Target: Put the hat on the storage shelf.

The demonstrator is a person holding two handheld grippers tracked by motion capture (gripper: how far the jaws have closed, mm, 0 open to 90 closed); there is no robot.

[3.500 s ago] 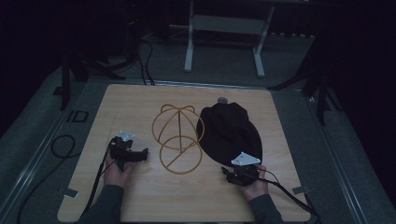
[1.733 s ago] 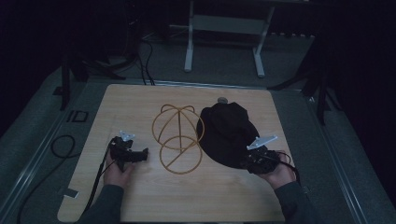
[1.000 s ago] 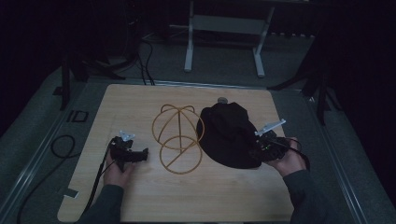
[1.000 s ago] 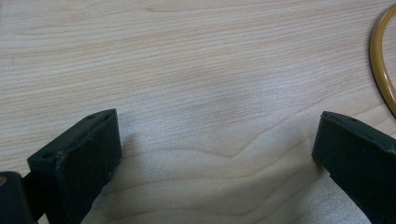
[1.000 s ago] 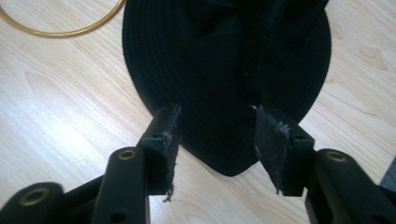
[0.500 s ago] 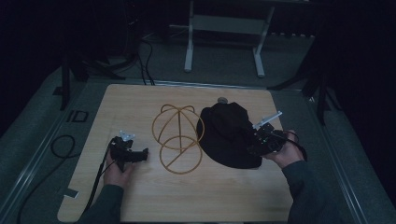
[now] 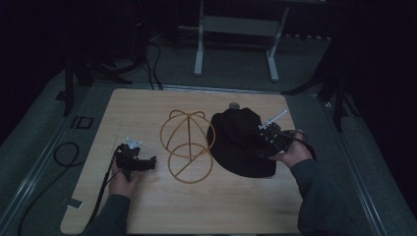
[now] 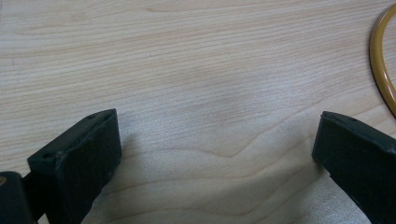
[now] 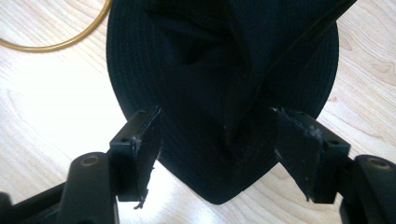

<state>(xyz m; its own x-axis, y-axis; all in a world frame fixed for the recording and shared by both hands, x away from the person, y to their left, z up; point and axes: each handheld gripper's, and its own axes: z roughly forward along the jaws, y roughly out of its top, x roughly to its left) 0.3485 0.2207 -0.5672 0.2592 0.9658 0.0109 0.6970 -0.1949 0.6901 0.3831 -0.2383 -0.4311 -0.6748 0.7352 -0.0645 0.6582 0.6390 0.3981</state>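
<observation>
Black hat (image 9: 224,93) fabric bunched between spread right gripper (image 9: 217,154) fingers (image 9: 140,140): pinch deep; left gripper (image 8: 217,158) fingers spread, empty, beside hat frame (image 8: 383,70).

The left hand (image 7: 123,178) lies low near the tabletop's front-left corner, holding the left gripper (image 7: 147,162) with its jaws spread wide and pointing toward the middle of the table. The right hand (image 7: 294,153) is farther back, near the right edge, forearm angled in from the front-right corner. The right gripper (image 7: 263,145) points leftward, jaws parted.
</observation>
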